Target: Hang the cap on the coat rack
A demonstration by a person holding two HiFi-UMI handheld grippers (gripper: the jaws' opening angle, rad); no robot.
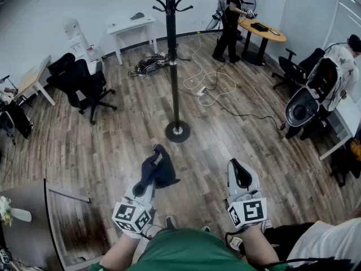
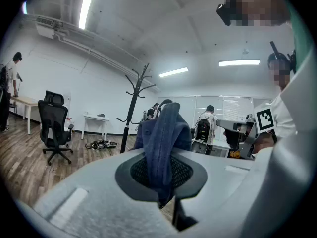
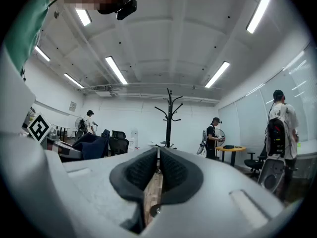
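Observation:
The dark blue cap (image 1: 158,167) hangs pinched in my left gripper (image 1: 148,175), low and left of centre in the head view. In the left gripper view the cap (image 2: 164,128) rises out of the shut jaws of the left gripper (image 2: 161,171) and drapes over them. The black coat rack (image 1: 171,55) stands ahead on the wood floor, with its round base (image 1: 177,131) beyond both grippers. My right gripper (image 1: 241,175) is held level beside the left one. Seen in its own view, the right gripper (image 3: 158,168) has its pads nearly touching with nothing between them. That view also shows the coat rack (image 3: 169,115) straight ahead and the cap (image 3: 92,146) at the left.
Black office chairs (image 1: 84,86) stand at the left, a white table (image 1: 132,24) at the back. Cables (image 1: 151,64) lie on the floor by the rack. A person stands at a round wooden table (image 1: 263,30); another person (image 1: 338,66) is at the right. A dark desk (image 1: 28,219) is near left.

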